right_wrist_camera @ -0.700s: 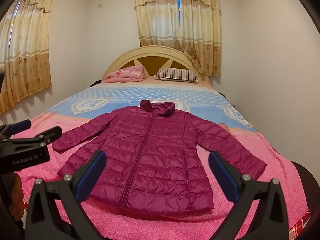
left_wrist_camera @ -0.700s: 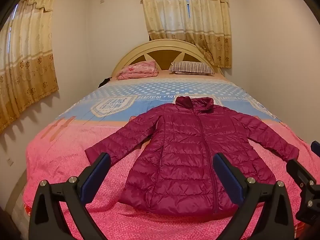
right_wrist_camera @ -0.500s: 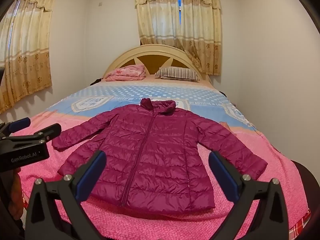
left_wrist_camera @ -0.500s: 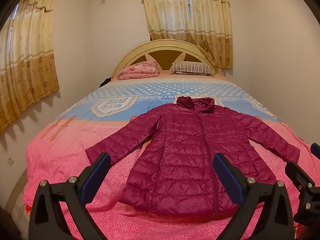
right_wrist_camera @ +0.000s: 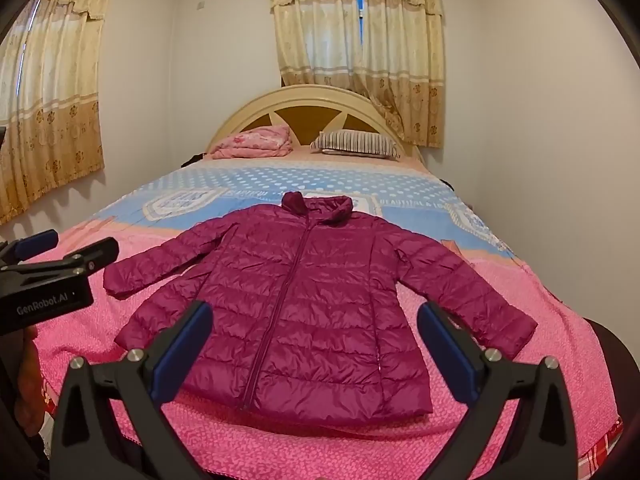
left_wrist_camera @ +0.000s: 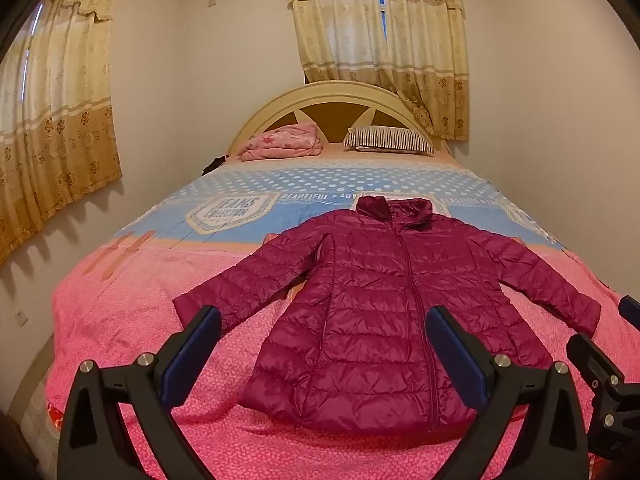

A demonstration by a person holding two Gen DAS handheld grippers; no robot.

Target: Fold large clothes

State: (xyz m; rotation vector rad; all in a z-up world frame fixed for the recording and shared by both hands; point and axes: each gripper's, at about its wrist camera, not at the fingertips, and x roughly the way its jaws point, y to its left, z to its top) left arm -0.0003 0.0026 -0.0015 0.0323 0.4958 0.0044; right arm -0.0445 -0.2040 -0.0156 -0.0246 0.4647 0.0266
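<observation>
Little has shifted since the earlier frames: your two grippers have drifted only slightly, and the jacket sits in almost the same part of each view, with nothing on the bed disturbed.

Your left gripper (left_wrist_camera: 322, 354) has its jaws spread fully wide, with nothing between the blue pads; it hangs short of the jacket's hem, clear of the fabric. Your right gripper (right_wrist_camera: 314, 344) is just as wide open and empty, also held short of the hem. In the left wrist view the right gripper pokes in at the lower right edge, and in the right wrist view the left one shows at the middle left edge.

The jacket (left_wrist_camera: 384, 312), a magenta quilted puffer, lies flat and face up across the centre of both frames, zipped, collar toward the headboard and hem toward you. Both sleeves are spread outward and down, one ending at the middle left of the frame, the other at the middle right. It rests on the pink bedspread (left_wrist_camera: 120, 320), whose blue dotted part lies just beyond the collar.

In the upper centre of the frame, against the headboard (left_wrist_camera: 336, 92), sit a folded pink blanket (left_wrist_camera: 284, 142) on the left and a striped pillow (left_wrist_camera: 388, 140) on the right. Yellow curtains (left_wrist_camera: 380, 40) hang above the headboard and along the left wall.
</observation>
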